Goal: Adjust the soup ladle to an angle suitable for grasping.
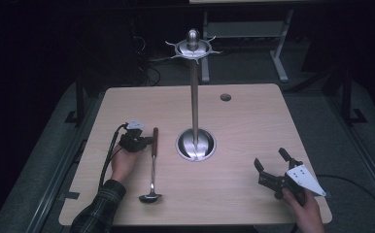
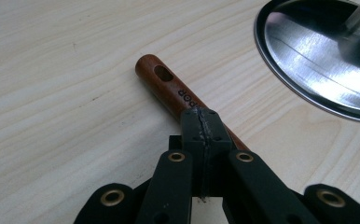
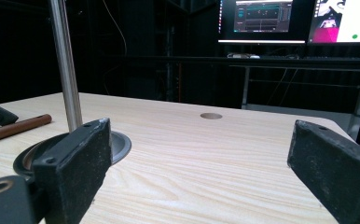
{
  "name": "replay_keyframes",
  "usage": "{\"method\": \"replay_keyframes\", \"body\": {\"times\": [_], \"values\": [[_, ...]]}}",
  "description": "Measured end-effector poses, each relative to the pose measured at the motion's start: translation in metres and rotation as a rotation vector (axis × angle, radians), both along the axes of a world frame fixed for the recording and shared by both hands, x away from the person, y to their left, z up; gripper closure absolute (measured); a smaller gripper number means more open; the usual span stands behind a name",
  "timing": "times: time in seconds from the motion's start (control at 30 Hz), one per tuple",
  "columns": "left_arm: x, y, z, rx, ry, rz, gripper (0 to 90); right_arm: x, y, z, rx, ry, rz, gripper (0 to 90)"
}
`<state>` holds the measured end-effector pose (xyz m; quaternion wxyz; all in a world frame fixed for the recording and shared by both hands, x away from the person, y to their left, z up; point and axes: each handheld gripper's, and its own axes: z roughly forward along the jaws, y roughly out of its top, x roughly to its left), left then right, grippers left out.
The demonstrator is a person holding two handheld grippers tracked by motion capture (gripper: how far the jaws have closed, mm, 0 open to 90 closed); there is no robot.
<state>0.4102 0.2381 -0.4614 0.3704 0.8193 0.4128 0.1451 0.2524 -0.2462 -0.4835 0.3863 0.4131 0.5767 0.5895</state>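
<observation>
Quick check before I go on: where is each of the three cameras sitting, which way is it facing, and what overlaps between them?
High view: above the person's side, looking forward and down on the table; both forearms, left gripper and right gripper show.
Left gripper view: low behind its closed jaws, at the ladle handle.
Right gripper view: near table height, between its open jaws, across toward the monitors.
Shared: all three show the stand, its base and the ladle.

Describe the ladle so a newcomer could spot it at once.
On the wooden table, find the tall steel stand. Left of its round base lies the ladle, flat, bowl toward the person. Its reddish-brown handle with a hanging slot, under the left gripper, sets it apart.
</observation>
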Motion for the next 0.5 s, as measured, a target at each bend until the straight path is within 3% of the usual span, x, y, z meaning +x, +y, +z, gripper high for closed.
{"method": "replay_keyframes", "body": {"times": [0.5], "values": [[-0.005,-0.015,0.001,-0.013,0.014,-0.054,89.9,0.0,0.0,0.0,0.0,0.0,0.002,6.0]]}}
